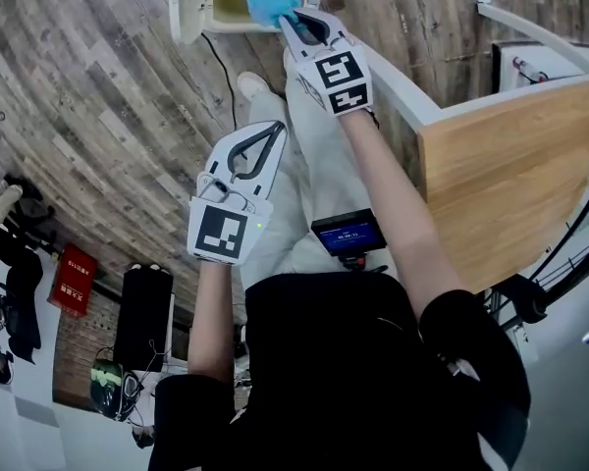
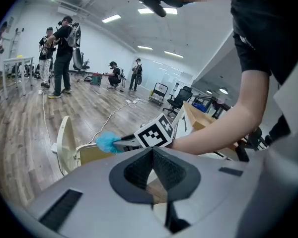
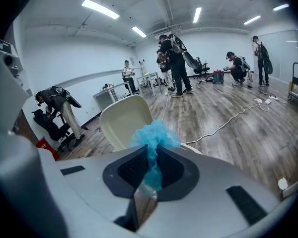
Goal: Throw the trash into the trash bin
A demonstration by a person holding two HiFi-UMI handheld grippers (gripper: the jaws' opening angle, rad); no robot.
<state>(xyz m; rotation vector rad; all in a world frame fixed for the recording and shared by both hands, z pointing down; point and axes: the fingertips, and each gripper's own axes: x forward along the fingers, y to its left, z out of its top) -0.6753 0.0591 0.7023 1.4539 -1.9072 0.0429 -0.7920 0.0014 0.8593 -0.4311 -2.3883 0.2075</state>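
since the top edge of the head view cuts it off, only part of the cream plastic trash bin (image 1: 189,13) with its raised lid shows. the white left gripper (image 1: 275,131) hangs over the grey wood floor (image 1: 98,96), its jaws pressed together with nothing between them. further right, the crumpled light blue piece of trash (image 1: 271,2) is just above the bin's open top, not inside yet. i cannot tell if it is a glove or a wrapper. the white right gripper (image 1: 287,20) is clamped tight on it, and the blue lump sticks out past the jaw tips. at the far right, the light wooden table (image 1: 510,165) is cut off too.
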